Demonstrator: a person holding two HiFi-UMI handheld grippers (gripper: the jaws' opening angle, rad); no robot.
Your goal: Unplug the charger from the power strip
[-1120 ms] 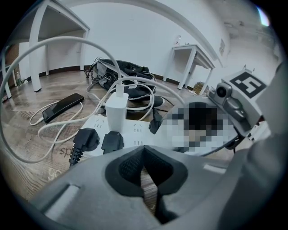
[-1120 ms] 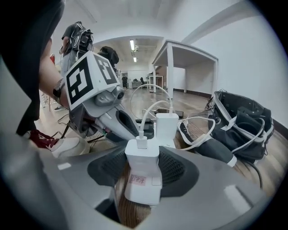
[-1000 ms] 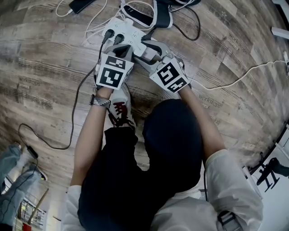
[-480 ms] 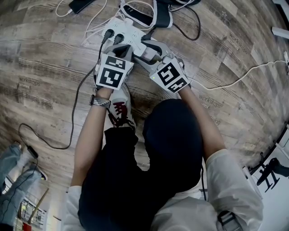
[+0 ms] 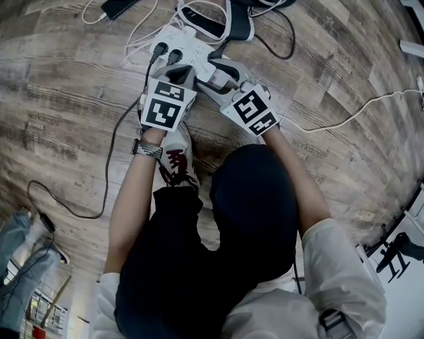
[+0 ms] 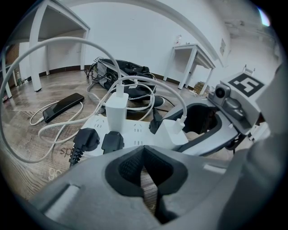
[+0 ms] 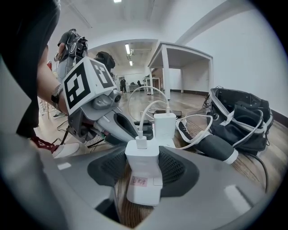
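Note:
A white power strip (image 5: 173,41) (image 6: 135,131) lies on the wood floor, carrying two black plugs (image 6: 100,141) and a tall white adapter (image 6: 117,112) (image 7: 164,126). My right gripper (image 7: 144,170) (image 5: 217,74) is shut on a white charger (image 7: 144,177) (image 6: 172,133) with a white cable in its top, at the strip's near right end. Its prongs are hidden. My left gripper (image 6: 147,179) (image 5: 177,71) is shut on nothing, with its tips down at the strip's near edge, close beside the right gripper (image 6: 216,130).
White cables loop over and behind the strip. A dark phone (image 6: 63,107) (image 5: 118,6) lies to the left beyond it. A black bag (image 7: 240,117) lies behind. A black cord (image 5: 112,159) trails across the floor, and the person's shoe (image 5: 175,159) is just under the grippers.
The right gripper has shifted very slightly; the left gripper and the strip have not moved.

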